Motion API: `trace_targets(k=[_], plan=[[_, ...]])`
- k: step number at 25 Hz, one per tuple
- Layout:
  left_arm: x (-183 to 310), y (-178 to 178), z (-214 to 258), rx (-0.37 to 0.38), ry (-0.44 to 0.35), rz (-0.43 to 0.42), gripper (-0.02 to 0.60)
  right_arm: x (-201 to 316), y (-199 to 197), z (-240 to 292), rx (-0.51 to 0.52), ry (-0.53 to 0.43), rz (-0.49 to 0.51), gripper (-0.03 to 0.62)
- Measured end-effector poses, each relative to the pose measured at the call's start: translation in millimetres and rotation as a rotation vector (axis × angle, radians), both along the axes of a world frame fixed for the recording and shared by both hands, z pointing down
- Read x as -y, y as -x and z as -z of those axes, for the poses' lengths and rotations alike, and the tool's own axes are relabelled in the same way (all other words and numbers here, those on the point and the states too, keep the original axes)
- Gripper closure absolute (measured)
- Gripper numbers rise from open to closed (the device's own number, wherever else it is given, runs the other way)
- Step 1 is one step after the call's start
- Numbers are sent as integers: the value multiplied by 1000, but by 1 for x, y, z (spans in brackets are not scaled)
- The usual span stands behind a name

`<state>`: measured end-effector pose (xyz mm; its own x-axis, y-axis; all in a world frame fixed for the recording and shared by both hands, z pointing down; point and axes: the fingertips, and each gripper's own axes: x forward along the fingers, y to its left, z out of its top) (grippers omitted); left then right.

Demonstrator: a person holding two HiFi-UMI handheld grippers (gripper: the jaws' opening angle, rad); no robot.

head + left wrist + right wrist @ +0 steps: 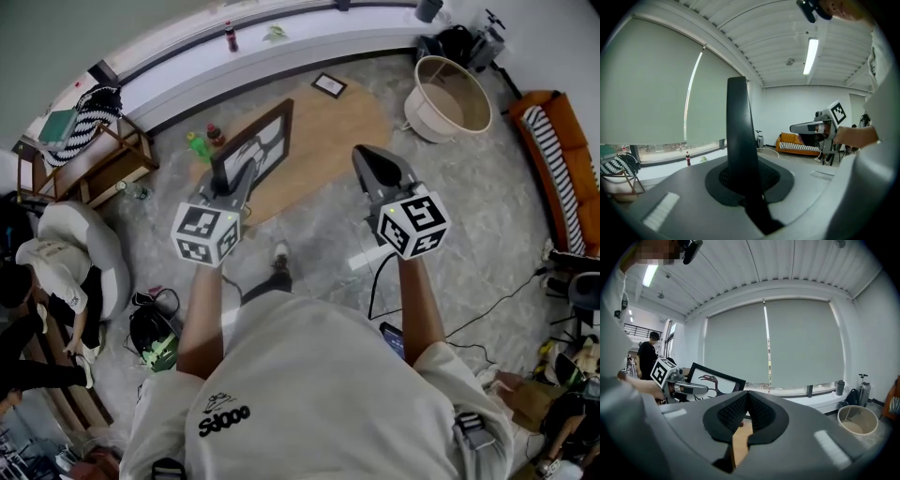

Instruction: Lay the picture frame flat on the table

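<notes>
A large black picture frame [255, 142] with a bird print stands upright on the left part of the oval wooden table [333, 131]. My left gripper [244, 176] is shut on the frame's near edge. In the left gripper view that dark frame edge [737, 117] rises straight up between the jaws. My right gripper [377, 167] hovers over the table's near right side, shut and empty, apart from the frame. The right gripper view shows the frame [717, 380] to the left, with the left gripper [689, 389] on it.
A small dark frame [329, 85] lies flat at the table's far end. Two bottles [202, 143] stand on the floor left of the table. A round basket [453, 96] and an orange sofa [561, 159] are to the right. A white bench [281, 47] lines the window.
</notes>
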<state>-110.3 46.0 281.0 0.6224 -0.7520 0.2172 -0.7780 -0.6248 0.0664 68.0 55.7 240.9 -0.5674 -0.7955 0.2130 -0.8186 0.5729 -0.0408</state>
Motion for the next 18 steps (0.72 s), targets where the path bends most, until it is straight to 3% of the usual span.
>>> trace_targets(k=[18], plan=[[89,21,-34,-16,60,-43,554,79,30,-34,-45,70,-19,591]])
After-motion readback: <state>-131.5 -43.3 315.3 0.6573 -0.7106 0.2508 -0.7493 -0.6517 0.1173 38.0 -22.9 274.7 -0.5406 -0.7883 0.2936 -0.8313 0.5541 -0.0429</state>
